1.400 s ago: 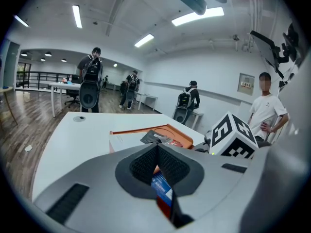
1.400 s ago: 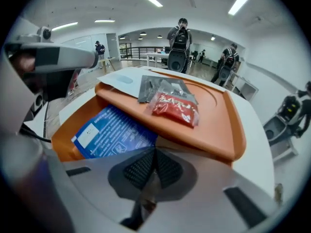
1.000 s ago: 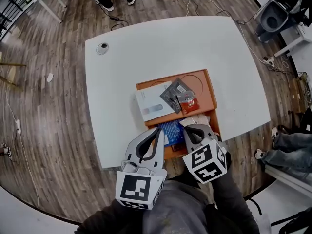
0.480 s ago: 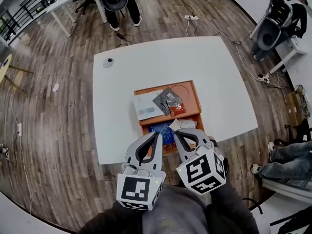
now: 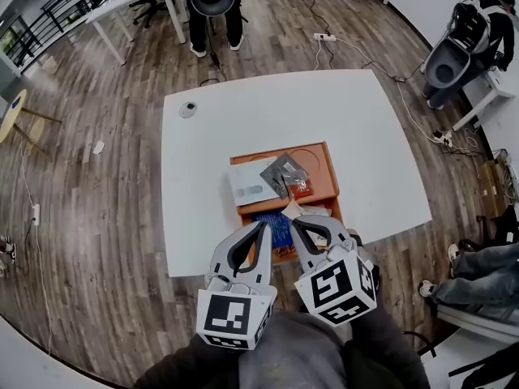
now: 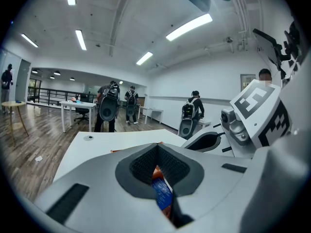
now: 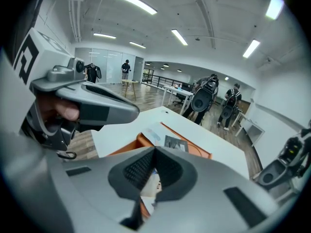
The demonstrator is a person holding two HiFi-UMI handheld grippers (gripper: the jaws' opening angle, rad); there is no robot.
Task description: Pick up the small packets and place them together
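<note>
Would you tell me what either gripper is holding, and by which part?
Nothing is held; the left gripper and the right gripper are both shut, empty.

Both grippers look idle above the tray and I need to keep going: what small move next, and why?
Probably open the right gripper and lower it toward the pale packet just beyond its tips. Both it and the left gripper are shut on nothing, held above the near end of the orange tray, and the packets there lie apart.
</note>
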